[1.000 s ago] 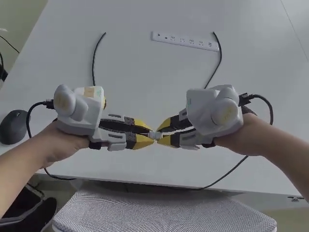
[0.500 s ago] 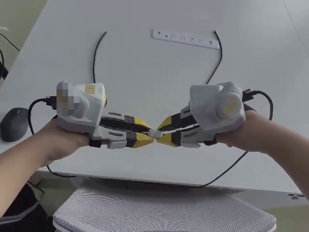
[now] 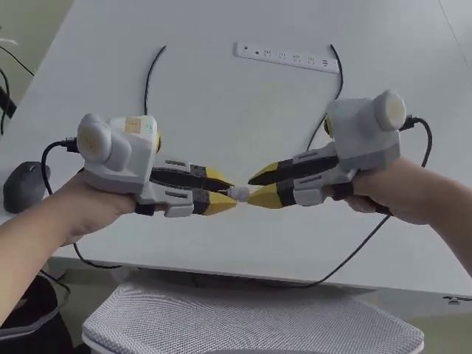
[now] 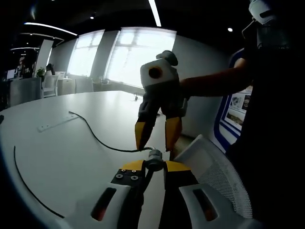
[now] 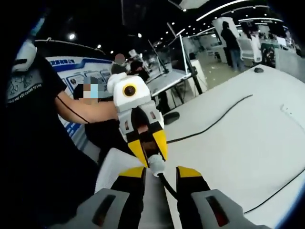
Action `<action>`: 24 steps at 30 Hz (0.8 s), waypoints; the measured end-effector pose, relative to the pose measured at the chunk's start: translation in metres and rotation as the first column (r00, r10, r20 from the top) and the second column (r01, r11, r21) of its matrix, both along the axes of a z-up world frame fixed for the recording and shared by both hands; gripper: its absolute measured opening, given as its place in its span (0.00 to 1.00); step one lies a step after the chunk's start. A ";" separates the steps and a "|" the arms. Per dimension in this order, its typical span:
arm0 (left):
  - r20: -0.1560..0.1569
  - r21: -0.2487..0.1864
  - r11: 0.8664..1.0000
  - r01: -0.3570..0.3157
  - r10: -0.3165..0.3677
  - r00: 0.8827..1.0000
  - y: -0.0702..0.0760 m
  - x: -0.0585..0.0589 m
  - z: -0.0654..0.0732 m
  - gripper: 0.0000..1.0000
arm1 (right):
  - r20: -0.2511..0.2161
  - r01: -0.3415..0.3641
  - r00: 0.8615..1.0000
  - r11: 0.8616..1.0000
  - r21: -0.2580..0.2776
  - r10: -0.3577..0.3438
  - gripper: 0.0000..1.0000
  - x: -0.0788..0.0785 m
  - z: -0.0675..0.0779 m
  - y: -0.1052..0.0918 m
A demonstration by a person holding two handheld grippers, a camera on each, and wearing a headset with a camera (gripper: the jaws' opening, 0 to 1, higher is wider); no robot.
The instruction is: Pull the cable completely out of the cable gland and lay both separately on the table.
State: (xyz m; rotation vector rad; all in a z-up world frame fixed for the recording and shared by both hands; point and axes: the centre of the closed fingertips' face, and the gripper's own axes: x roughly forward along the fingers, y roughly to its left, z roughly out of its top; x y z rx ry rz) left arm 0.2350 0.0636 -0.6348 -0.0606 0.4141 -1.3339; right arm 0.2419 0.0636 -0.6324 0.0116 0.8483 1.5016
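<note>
Since a second ago the right gripper [image 3: 255, 188] has rolled so its body sits higher, and its two jaws have parted. They now stand clearly apart, closed on nothing. The left gripper [image 3: 227, 198] has kept its place at the near edge of the table [image 3: 221, 118], with both jaws pressed together on the one cable gland [image 3: 240, 194], which is held in the air between the two grippers. In the right gripper view, one thin black cable [image 5: 166, 182] runs from the gland back through the gap between the right jaws; I cannot tell if it touches either jaw.

On the far side lies one power strip [image 3: 287, 59], with one loose black lead [image 3: 147, 85] to its left. One mouse [image 3: 21, 186] sits at the near left.
</note>
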 end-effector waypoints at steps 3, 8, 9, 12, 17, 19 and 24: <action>0.007 0.001 1.000 0.010 -0.010 1.000 -0.001 0.000 0.001 0.15 | -0.136 0.013 0.991 0.997 0.071 -0.003 0.14 0.002 0.007 0.003; 0.017 0.008 1.000 0.021 -0.021 1.000 -0.003 0.000 0.002 0.15 | -0.235 -0.022 0.971 0.996 0.082 0.040 0.11 -0.002 0.007 0.003; 0.017 0.008 1.000 0.022 -0.022 1.000 -0.003 -0.001 0.002 0.15 | -0.261 -0.036 0.964 0.996 0.082 0.056 0.10 -0.005 0.008 0.002; 0.019 0.007 1.000 0.028 -0.028 0.999 -0.005 -0.001 0.004 0.15 | -0.274 -0.060 0.959 0.996 0.072 0.077 0.12 -0.008 0.006 0.003; 0.010 0.008 0.999 0.035 -0.035 0.999 -0.006 -0.002 0.004 0.15 | -0.313 -0.097 0.943 0.993 0.064 0.112 0.10 -0.014 0.002 0.003; 0.003 -0.006 0.999 0.035 -0.035 0.999 -0.008 -0.002 0.009 0.15 | -0.388 -0.097 0.914 0.992 0.078 0.120 0.10 -0.020 0.005 0.002; 0.019 0.018 0.998 0.052 -0.052 0.998 -0.009 -0.003 0.010 0.15 | -0.401 -0.093 0.908 0.991 0.094 0.124 0.09 -0.018 0.004 0.003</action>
